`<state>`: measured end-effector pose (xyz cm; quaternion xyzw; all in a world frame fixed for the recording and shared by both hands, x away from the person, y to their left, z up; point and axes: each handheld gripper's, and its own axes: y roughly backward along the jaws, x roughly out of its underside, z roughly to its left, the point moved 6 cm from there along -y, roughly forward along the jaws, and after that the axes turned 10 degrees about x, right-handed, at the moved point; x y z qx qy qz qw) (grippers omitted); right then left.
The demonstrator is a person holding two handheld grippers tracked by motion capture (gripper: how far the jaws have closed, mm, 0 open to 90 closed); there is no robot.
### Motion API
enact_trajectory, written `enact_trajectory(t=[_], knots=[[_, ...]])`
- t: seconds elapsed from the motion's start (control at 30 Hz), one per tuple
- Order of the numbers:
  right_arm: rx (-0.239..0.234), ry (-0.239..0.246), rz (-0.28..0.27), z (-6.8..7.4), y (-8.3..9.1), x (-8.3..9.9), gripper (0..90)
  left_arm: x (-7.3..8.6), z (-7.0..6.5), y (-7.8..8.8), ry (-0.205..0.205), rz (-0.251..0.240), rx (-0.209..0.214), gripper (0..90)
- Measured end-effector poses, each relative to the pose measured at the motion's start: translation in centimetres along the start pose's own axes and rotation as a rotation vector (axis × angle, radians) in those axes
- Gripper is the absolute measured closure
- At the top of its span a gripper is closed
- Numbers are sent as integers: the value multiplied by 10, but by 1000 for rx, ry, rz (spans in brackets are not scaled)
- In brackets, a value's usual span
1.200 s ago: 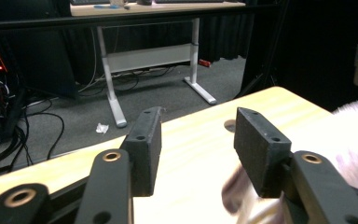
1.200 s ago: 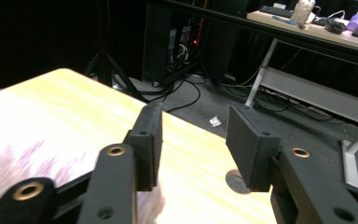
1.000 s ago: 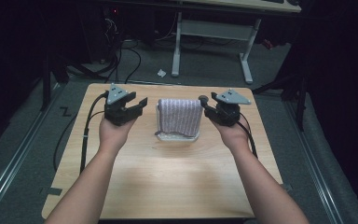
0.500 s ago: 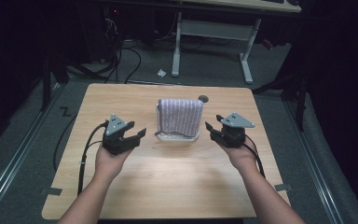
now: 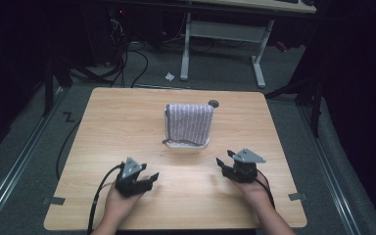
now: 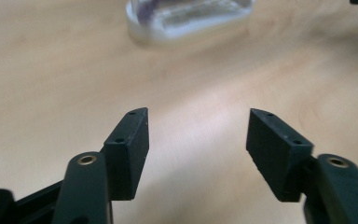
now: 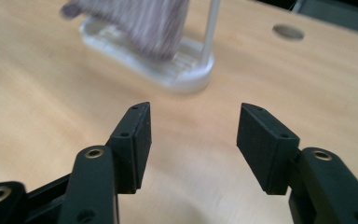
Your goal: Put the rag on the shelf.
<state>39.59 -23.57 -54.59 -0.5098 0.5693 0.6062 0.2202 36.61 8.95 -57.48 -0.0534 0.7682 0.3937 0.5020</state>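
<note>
A lilac-and-white striped towel [image 5: 190,122] hangs over a small white rack [image 5: 188,144] at the middle of the wooden table [image 5: 122,122]. My left gripper [image 5: 149,175] is low over the table's front left, short of the rack, and its jaws have just been opening. In the left gripper view, my left gripper [image 6: 198,133] is open over bare wood, the rack's base [image 6: 186,23] ahead. My right gripper [image 5: 224,159] is at the front right, its jaws also just opening. In the right gripper view, my right gripper [image 7: 193,126] is open and empty, facing the towel [image 7: 140,18] and the rack base [image 7: 186,74].
A round grommet hole [image 5: 213,103] sits in the tabletop just behind the rack. Cables trail from both grippers over the front edge. Beyond the table's far edge are a desk frame [image 5: 220,34] and floor cables [image 5: 137,58].
Both hands have drawn back from beside the towel toward the table's front edge and sunk lower. The towel and rack have stayed put.
</note>
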Motion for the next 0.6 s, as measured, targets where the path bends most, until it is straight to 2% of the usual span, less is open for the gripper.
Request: enact_trajectory(t=[0.03,0.07,0.1,0.13,0.17,0.2,0.23,0.27,0.33,0.37,0.5,0.6], knots=[[-24,-18,-15,3,7,11,460,3,-3,2,0,28,17,417],[-35,-1,-16,6,13,22,489,4,-7,5,-16,13,3,399],[-40,61,21,10,18,28,447,4,-8,6,-17,10,5,407],[-47,99,16,11,21,27,443,4,-10,7,-13,8,12,405],[-30,119,-12,12,27,26,463,3,-11,5,-10,2,23,400],[-26,100,-23,11,31,26,465,1,-12,3,-14,-1,32,393],[-44,63,-14,12,31,27,464,0,-12,0,-25,4,34,388],[-58,46,-6,14,29,28,463,0,-12,-3,-38,16,30,381],[-46,67,10,16,21,29,461,0,-11,-7,-43,32,24,375],[-54,65,14,17,18,29,457,1,-11,-8,-39,39,30,369],[-65,65,37,18,12,31,456,0,-10,-4,-37,25,35,359],[-65,70,34,18,13,31,454,1,-6,1,-19,16,27,355]])
